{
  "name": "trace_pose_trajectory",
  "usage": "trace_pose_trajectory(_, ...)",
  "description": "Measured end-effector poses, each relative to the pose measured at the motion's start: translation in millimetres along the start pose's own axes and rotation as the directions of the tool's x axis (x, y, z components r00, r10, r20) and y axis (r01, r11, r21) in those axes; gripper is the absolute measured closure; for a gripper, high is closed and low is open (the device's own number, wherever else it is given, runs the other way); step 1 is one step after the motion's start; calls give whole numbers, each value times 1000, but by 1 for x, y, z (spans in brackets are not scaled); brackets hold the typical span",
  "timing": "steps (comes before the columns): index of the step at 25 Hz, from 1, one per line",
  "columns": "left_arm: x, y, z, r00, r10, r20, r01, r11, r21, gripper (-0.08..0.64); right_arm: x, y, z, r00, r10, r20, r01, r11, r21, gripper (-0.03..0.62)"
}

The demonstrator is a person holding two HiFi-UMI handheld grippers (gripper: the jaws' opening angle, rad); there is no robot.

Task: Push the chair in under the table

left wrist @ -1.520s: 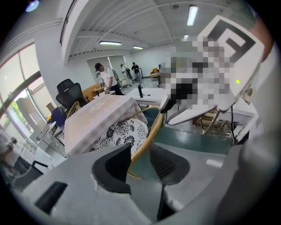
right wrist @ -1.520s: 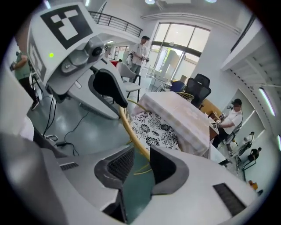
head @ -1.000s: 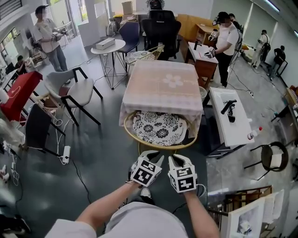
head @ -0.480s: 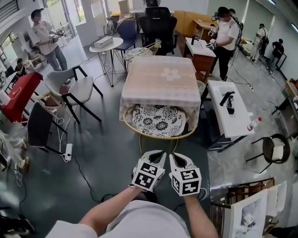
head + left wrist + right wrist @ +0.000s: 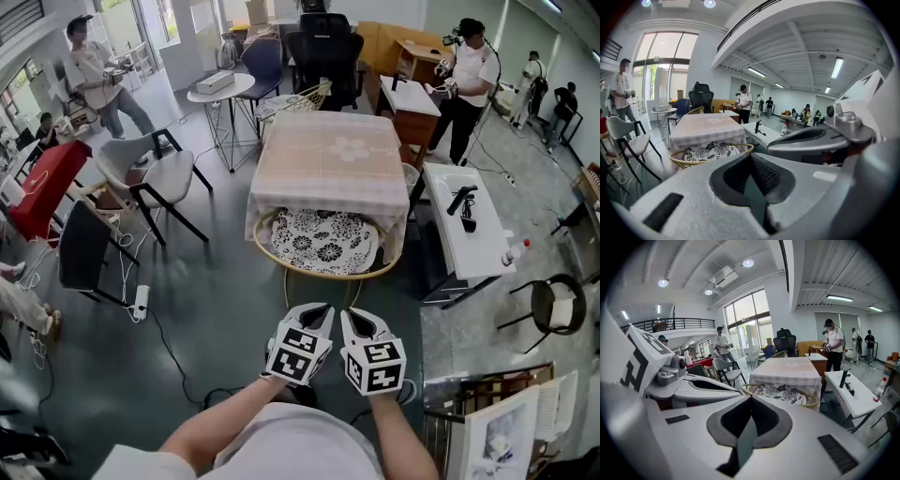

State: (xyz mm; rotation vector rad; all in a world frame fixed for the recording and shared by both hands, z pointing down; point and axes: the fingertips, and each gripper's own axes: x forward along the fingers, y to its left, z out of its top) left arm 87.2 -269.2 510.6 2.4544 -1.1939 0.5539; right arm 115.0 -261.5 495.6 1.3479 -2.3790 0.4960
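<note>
Both grippers hang side by side over the floor (image 5: 216, 319), well apart from the chair (image 5: 323, 246), and each has its fingers pressed together on nothing: the left gripper (image 5: 317, 310) and the right gripper (image 5: 354, 315) are empty. The chair stands at the near edge of the table (image 5: 328, 155), its far part under the cloth (image 5: 323, 202) and the near curve of its rim (image 5: 319, 276) out in the open, so I judge the push only part done, unless this depth is meant to count. To finish it well, set the closed tips against the near rim, one on each side of its middle, and drive level and straight toward the table's far edge. Equal pressure should keep the round seat from swinging toward the white bench (image 5: 459, 234) at the table's right edge, and a slow push should keep the rim from catching the cloth's hem. The head view alone shows the stretch of floor between the tips and the rim and how much of the seat is uncovered. The two gripper views alone show the pads meeting with no gap, and they look low along the floor at the rim under the hem. The left gripper view also takes in the grey chair (image 5: 623, 133) off to its side.
</note>
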Motion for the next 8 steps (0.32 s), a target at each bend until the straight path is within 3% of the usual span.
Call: trace_pose_trajectory(8, 2, 3, -7, 1000, 1, -4, -1, 1000, -4, 555, 4, 1, -6, 1000, 5, -9, -5, 1000, 5, 589)
